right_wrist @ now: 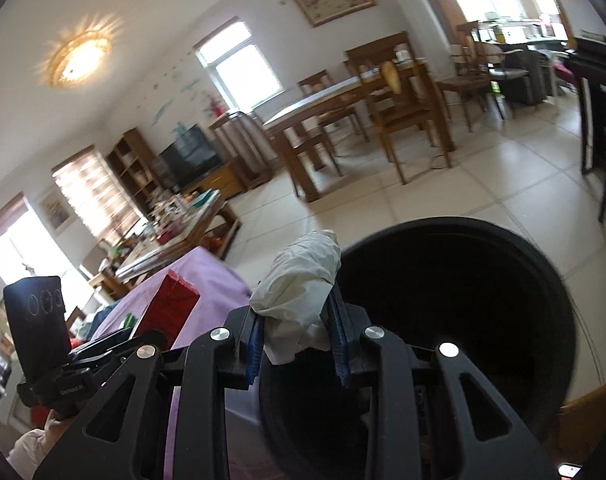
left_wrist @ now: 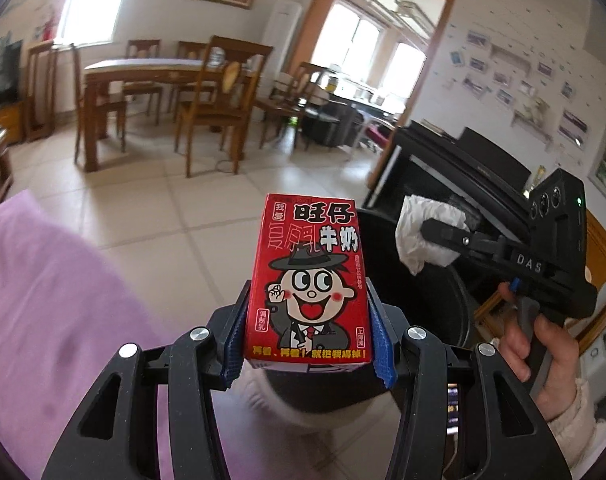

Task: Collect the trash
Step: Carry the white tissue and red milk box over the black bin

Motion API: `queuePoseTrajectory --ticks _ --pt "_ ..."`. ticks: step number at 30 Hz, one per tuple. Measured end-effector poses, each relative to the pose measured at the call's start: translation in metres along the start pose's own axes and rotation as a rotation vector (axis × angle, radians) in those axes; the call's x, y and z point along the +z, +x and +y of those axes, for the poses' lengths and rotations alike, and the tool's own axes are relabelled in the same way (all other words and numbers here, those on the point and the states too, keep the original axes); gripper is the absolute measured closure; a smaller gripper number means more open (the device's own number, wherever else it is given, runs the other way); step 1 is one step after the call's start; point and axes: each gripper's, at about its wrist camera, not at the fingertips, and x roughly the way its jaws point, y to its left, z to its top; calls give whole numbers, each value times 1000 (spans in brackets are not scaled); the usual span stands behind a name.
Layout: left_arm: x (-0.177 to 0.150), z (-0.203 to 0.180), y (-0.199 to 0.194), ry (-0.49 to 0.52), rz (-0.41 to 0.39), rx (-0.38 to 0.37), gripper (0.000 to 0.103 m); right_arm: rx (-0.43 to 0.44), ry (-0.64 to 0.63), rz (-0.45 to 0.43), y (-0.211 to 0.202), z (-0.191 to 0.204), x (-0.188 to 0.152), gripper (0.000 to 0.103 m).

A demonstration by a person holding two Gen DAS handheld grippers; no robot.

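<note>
My left gripper point(left_wrist: 308, 336) is shut on a red milk carton point(left_wrist: 309, 280) with a cartoon face, held upright in the air. My right gripper point(right_wrist: 299, 344) is shut on a crumpled white tissue point(right_wrist: 303, 288) and holds it at the near rim of a round black trash bin point(right_wrist: 463, 304). In the left wrist view the right gripper point(left_wrist: 435, 236) with the tissue point(left_wrist: 423, 236) hangs over the bin point(left_wrist: 415, 304), to the right of the carton. In the right wrist view the carton point(right_wrist: 169, 312) and left gripper show at lower left.
A purple cloth point(left_wrist: 51, 304) covers the surface at left. A black piano point(left_wrist: 463, 176) stands behind the bin. A wooden dining table with chairs point(left_wrist: 151, 92) stands across the tiled floor. A cluttered coffee table point(right_wrist: 175, 232) stands at left.
</note>
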Motion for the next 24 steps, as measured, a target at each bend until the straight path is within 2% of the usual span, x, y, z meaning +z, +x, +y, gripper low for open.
queuePoseTrajectory --ticks 8,14,16,18,20,24 --pt "12 -38 68 39 41 -48 52 -49 45 -15 -8 -35 -1 74" --pt "2 -50 91 74 89 -47 52 -62 76 -18 -12 -53 -5 71" --pt "-4 -50 89 88 91 -13 49 -57 87 -16 -10 -54 -3 62" --pt "-4 -50 88 93 83 28 20 -57 95 -23 -14 -57 -3 20" --pt "-4 -46 80 86 59 50 16 -49 102 -38 -17 -58 -3 18" --pt "-7 -32 64 53 55 55 16 -52 85 -38 -18 -49 1 18"
